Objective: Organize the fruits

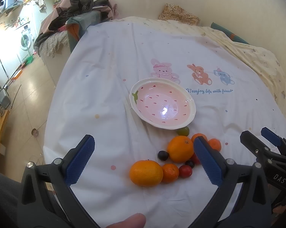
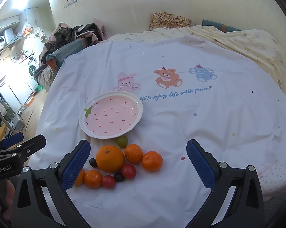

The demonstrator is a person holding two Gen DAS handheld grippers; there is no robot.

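Note:
A pink strawberry-patterned dish (image 1: 188,100) (image 2: 137,102) lies empty on the white printed sheet (image 1: 114,76) (image 2: 200,117). Just in front of it sits a cluster of fruit: a big orange (image 1: 180,148) (image 2: 109,158), a second large orange (image 1: 145,172), small mandarins (image 1: 170,172) (image 2: 151,161), red cherry tomatoes (image 1: 185,171) (image 2: 128,171), dark grapes (image 1: 163,155) (image 2: 93,162) and a green fruit (image 1: 182,131) (image 2: 122,141). My left gripper (image 1: 144,159) hangs open above the fruit. My right gripper (image 2: 138,163) is open too, over the same cluster. Nothing is held.
The sheet covers a bed with a yellow patterned quilt (image 1: 257,57) (image 2: 247,41) at the far right. A pile of clothes (image 1: 76,9) (image 2: 72,36) sits at the far left corner. Beyond the left edge are the floor and a kitchen with a washing machine (image 1: 26,39).

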